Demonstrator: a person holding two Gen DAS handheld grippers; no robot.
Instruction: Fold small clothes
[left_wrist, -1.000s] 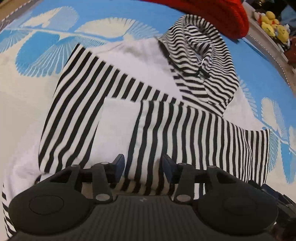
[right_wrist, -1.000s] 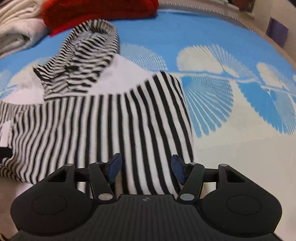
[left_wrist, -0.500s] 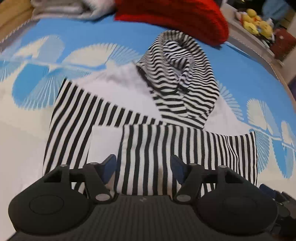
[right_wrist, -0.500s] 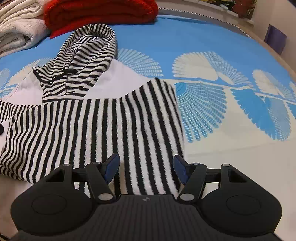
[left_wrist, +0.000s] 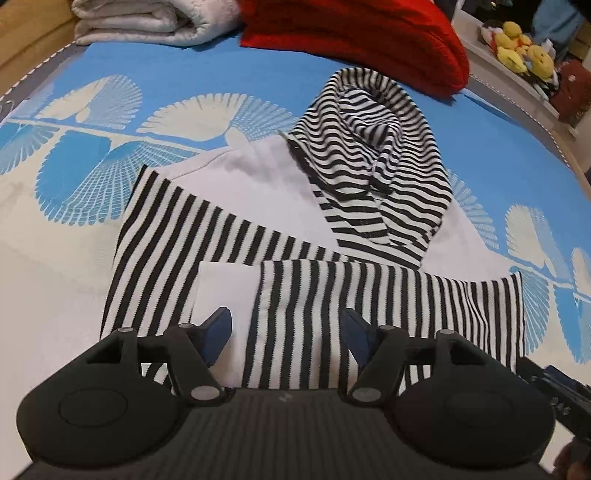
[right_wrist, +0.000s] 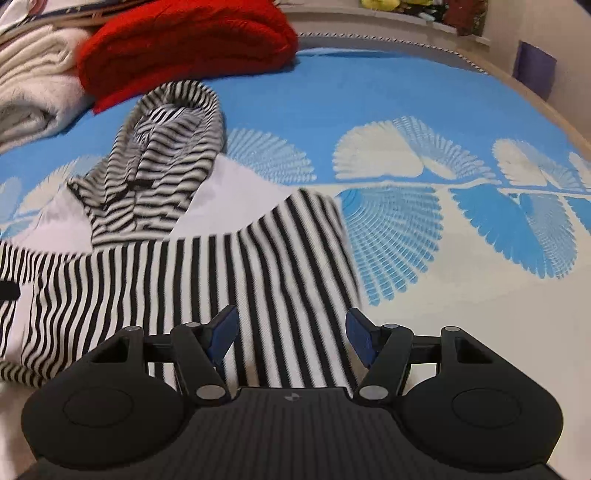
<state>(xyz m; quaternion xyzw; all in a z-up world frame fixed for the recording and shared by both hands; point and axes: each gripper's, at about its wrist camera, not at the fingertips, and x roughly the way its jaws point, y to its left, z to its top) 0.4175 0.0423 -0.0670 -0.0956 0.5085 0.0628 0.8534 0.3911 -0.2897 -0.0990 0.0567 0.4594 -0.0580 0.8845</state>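
A small black-and-white striped hoodie (left_wrist: 258, 206) with a white body lies flat on the blue patterned mat (left_wrist: 184, 74). Its striped hood (left_wrist: 373, 155) points away from me. Both striped sleeves are folded across the body; one ends in a white cuff (left_wrist: 225, 288). My left gripper (left_wrist: 286, 334) is open and empty, above the folded sleeve near the cuff. In the right wrist view the hoodie (right_wrist: 184, 266) fills the left half, hood (right_wrist: 166, 147) at the upper left. My right gripper (right_wrist: 291, 334) is open and empty over its striped right side.
A folded red knit (left_wrist: 354, 40) and a folded white blanket (left_wrist: 155, 18) lie beyond the hood; both show in the right wrist view, red (right_wrist: 184, 48) and white (right_wrist: 33, 85). Yellow plush toys (left_wrist: 521, 48) sit on a ledge at the far right. The mat's edge (right_wrist: 535, 96) curves at right.
Both grippers have pulled back and up from the hoodie, so more of the mat and the folded pile shows. Both jaws have opened a little wider. The hoodie has not moved.
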